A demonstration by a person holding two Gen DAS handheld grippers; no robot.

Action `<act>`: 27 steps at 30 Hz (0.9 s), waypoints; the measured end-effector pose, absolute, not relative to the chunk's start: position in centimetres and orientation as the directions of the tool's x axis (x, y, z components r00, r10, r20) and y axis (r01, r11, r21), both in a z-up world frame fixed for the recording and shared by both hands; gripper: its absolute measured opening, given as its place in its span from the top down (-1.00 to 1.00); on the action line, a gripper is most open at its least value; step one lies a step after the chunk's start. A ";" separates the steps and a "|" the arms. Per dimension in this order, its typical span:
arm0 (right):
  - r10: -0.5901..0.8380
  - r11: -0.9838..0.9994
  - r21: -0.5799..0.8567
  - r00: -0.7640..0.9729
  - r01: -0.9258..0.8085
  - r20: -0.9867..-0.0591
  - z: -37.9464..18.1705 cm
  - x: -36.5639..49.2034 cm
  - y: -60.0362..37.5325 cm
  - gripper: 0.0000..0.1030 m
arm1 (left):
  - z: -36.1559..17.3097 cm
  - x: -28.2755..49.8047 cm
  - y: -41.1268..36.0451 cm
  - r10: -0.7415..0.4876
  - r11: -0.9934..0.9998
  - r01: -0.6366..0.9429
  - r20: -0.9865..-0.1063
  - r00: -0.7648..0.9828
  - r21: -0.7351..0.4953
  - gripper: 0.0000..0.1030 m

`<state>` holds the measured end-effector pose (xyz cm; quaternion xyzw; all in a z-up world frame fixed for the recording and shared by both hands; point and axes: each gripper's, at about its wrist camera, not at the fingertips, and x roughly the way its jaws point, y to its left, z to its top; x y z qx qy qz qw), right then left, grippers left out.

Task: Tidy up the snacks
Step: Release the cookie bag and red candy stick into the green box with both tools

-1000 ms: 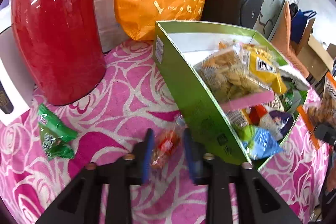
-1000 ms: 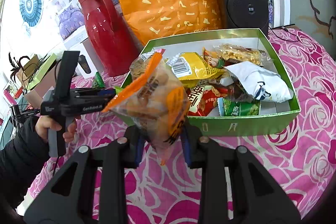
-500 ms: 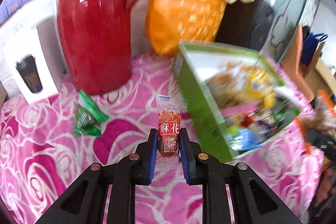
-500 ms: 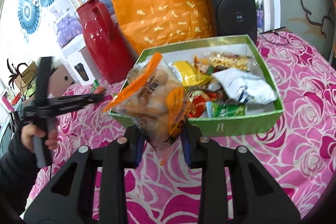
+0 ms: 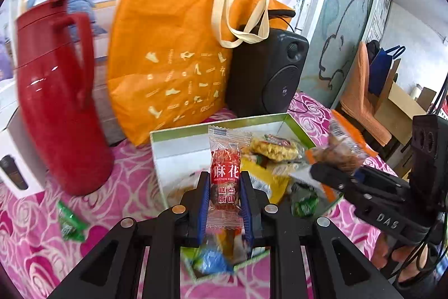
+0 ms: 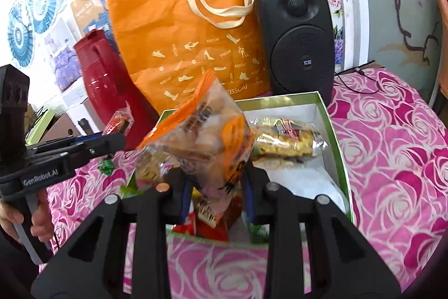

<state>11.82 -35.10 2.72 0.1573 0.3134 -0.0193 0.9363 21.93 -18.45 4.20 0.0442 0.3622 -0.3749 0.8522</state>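
Tablecloth (image 5: pixel 131 181) — green packet (image 5: pixel 68 223) blurred

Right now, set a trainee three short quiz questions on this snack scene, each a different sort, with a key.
1. True or false: the left gripper is shut on the red twist snack.
2. What does the right gripper hold? A) a green candy B) the orange-edged pastry bag C) nothing
3. Fill in: the loose green candy lies on the ____ beside the red flask.

Key: 1 true; 2 B; 3 tablecloth.
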 end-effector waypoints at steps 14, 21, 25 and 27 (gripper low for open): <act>0.082 0.947 0.293 0.782 0.132 -0.618 -0.7 15.0 -36.7 -0.82 | 1.9 23.9 -19.5 -0.507 0.806 0.577 -0.650 0.566 -0.127 -0.88; 0.072 0.932 0.316 0.760 0.180 -0.646 -0.7 14.2 -36.8 -0.84 | 1.5 23.2 -18.8 -0.451 0.831 0.549 -0.687 0.570 -0.090 -0.88; 0.078 0.927 0.330 0.771 0.177 -0.632 0.6 13.2 -36.2 -0.85 | 2.4 22.1 -17.6 -0.452 0.836 0.542 -0.674 0.584 -0.090 -0.88; 0.069 0.932 0.320 0.780 0.172 -0.622 1.3 12.6 -35.7 -0.85 | 3.0 21.5 -17.0 -0.457 0.837 0.539 -0.664 0.591 -0.096 -0.88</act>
